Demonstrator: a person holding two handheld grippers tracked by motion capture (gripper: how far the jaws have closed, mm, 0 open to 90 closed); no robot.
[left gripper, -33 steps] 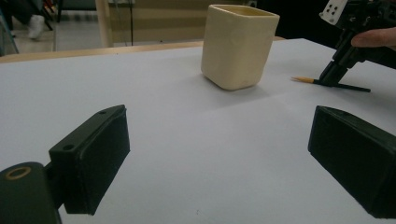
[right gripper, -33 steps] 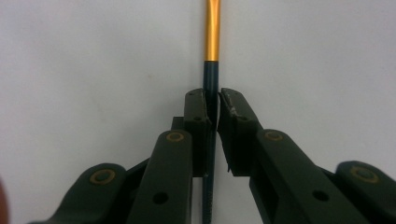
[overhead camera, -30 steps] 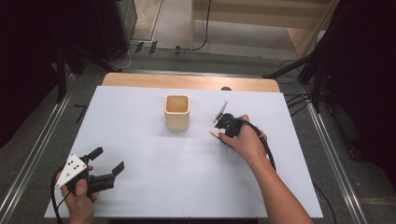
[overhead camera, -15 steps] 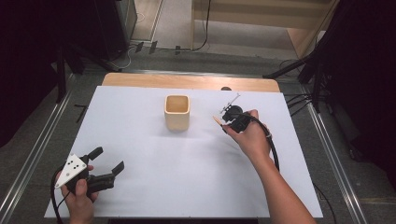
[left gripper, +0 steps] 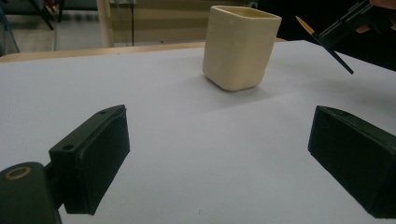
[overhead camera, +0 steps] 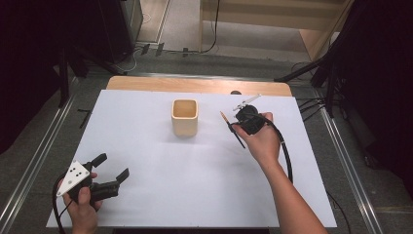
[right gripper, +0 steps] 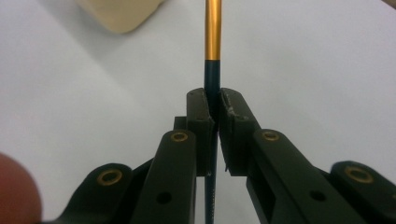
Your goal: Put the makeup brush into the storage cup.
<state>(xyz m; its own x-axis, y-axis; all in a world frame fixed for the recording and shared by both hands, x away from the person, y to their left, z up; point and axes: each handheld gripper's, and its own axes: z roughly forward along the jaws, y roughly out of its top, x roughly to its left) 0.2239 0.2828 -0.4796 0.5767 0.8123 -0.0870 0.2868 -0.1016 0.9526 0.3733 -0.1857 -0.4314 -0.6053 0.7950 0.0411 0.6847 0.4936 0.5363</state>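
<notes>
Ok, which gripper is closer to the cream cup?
Right. The right gripper, shut on a pencil, hovers just right of the cream cup; the left gripper sits open near the table's front-left corner.

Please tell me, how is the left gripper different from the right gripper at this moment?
The left gripper has its jaws wide apart with nothing between them; the right gripper is shut on a thin dark pencil with a golden end. The left gripper sits low near the table's front edge; the right gripper is beside the cream cup. Both are black and hand-held.
</notes>
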